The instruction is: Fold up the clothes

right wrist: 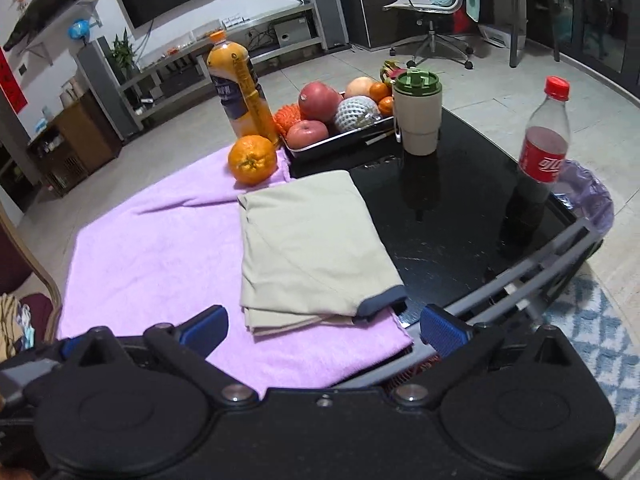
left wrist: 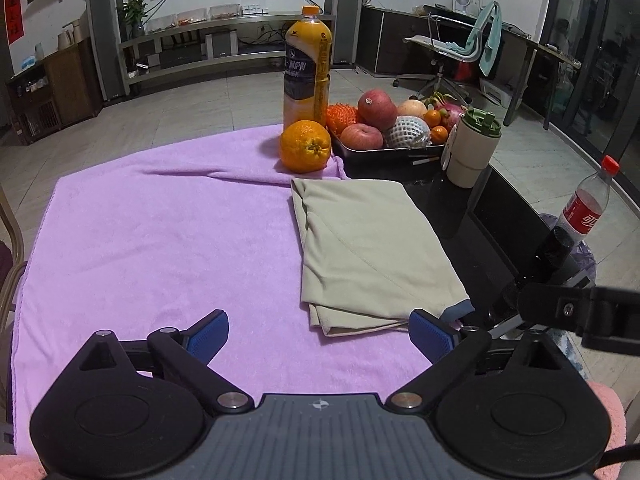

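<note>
Both tongs, left [left wrist: 318, 334] and right [right wrist: 324, 326], gape empty above the folded beige garment [right wrist: 312, 248], lying soft and limp on the purple towel [left wrist: 160, 240], best pinched along its layered six-o'clock edge.

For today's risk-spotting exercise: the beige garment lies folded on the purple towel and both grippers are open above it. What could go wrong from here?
1. The folded beige garment overhangs the purple towel onto the black table; a nudge could undo the fold.
2. The orange and juice bottle stand near its far edge; reaching there might knock them.
3. The cola bottle stands near the table edge on the right; the right gripper could tip it.
</note>
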